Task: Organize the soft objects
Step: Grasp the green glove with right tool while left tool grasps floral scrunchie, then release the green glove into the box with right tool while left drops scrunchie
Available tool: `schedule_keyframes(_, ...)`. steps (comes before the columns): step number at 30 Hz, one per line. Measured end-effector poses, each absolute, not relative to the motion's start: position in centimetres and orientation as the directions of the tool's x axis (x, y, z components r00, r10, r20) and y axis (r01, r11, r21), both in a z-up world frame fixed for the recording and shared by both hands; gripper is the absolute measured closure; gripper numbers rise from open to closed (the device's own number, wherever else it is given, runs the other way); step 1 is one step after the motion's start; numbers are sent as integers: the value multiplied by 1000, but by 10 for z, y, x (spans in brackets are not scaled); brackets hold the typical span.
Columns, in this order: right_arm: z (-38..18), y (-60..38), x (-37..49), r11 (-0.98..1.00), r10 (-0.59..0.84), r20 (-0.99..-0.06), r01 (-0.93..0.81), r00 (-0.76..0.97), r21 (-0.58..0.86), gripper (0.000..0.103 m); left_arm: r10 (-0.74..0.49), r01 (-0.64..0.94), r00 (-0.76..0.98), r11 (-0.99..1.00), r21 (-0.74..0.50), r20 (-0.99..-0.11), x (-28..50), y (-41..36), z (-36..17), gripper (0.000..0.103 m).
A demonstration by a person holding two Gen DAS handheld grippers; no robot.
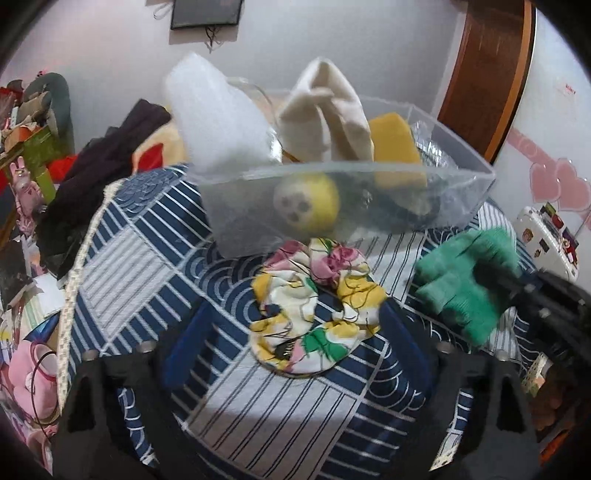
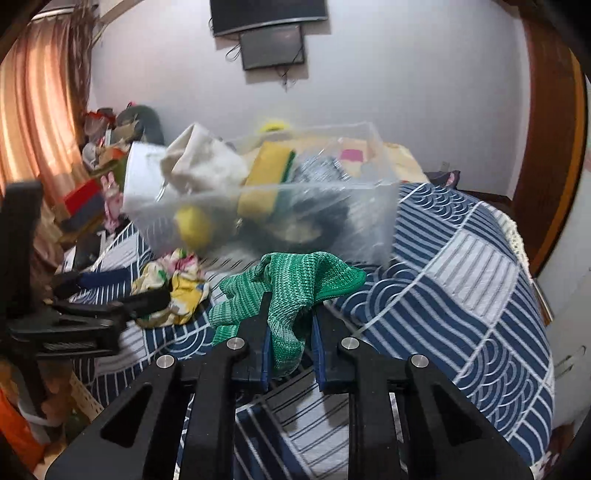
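A clear plastic bin (image 1: pixel 476 184) stands on the blue patterned bedspread (image 1: pixel 140 243). It holds a cream cloth (image 1: pixel 325 114), a yellow sponge (image 1: pixel 395 144), a yellow ball (image 1: pixel 310 201) and white foam (image 1: pixel 214 118). A floral fabric piece (image 1: pixel 314 306) lies in front of the bin, between the open blue fingers of my left gripper (image 1: pixel 295 332). My right gripper (image 2: pixel 290 325) is shut on a green knitted cloth (image 2: pixel 295 288), just in front of the bin (image 2: pixel 362 221). The green cloth (image 1: pixel 465 280) also shows at the right of the left wrist view.
Dark clothes (image 1: pixel 99 173) and toys (image 1: pixel 29 373) pile at the bed's left side. A wooden door (image 1: pixel 491 66) and a white case (image 1: pixel 546 236) are at the right. A screen (image 2: pixel 269 33) hangs on the wall. Orange curtains (image 2: pixel 33 110) hang at the left.
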State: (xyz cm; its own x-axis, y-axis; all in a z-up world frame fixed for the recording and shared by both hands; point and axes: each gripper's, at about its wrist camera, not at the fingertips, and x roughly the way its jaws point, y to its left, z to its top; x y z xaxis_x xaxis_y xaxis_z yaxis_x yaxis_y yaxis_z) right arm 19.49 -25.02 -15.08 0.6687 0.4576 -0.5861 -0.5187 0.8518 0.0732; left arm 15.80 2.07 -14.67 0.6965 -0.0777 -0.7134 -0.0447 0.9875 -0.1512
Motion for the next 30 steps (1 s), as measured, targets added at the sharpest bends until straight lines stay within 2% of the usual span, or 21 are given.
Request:
schedule_keyframes(2,-151,-253,197,853,459,-586,-516,668,80,87,-93,-41,671,986,-162,-736,167,17,-153,34)
schedule_keyframes(4,-153,-252,197,853,458,-590,-516,664,81,87,-112,-38,658,983,-181,-745,171,15,-157,56)
schedule_keyframes(6,-156,-252,198,857,451,-594,-510,666,78,87,-87,-39,666,988,-150,-741,170,11,-159,75)
schedule_keyframes(8,-157,-257,199,858,449,-601,-507,661,84,87,-95,-21,670,989,-146,-737,167,8,-158,83)
schedule_keyframes(13,-148,-258,199,858,459,-583,-505,670,96,87,-110,-28,678,984,-176,-726,157,14,-157,87)
schedule_keyframes(18,-137,-259,195,857,468,-558,-505,685,98,87,-124,-24,707,980,-200,-696,143,25,-143,88)
schedule_keyframes(30,-85,-252,197,863,480,-414,-502,774,60,87,-136,43,834,982,-183,-535,122,19,-68,88)
